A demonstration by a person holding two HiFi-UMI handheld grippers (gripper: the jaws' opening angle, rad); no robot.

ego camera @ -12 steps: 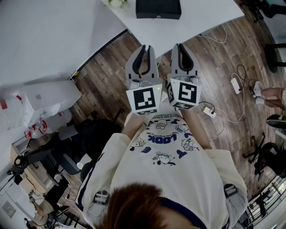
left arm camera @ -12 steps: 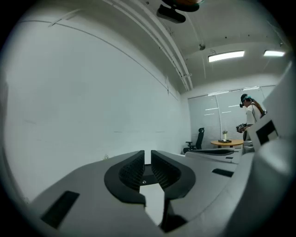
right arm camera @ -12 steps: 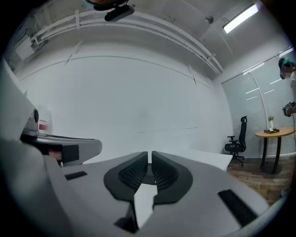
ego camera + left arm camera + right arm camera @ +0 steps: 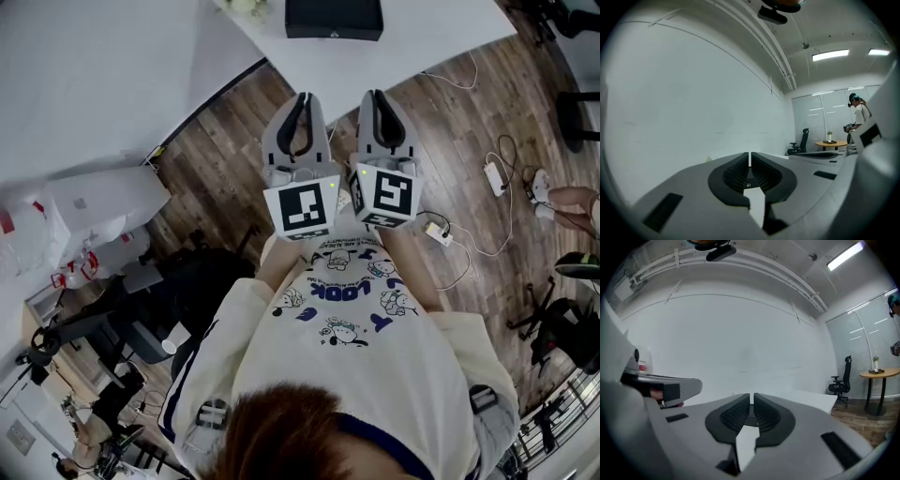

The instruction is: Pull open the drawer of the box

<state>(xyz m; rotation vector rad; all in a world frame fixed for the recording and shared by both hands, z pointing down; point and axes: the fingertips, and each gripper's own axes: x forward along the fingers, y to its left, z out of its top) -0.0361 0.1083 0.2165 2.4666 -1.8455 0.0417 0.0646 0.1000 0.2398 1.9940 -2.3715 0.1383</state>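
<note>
L gripper [image 4: 303,97], R gripper [image 4: 379,94] closed; box [image 4: 333,19] ahead, apart.

- Shirt [image 4: 349,323]: the word "LOOK" in dark blue block letters across the chest, upside down from the head view. The smaller print beside the cartoon figures is too small to read.
- Left gripper [image 4: 302,98]: black-and-white square code marker on its cube.
- Right gripper [image 4: 377,96]: a similar marker, different pattern.
- Black box [image 4: 334,17]: small pale mark on its near face, illegible.

bright even ceiling light; fisheye edges dark, curved.
</note>
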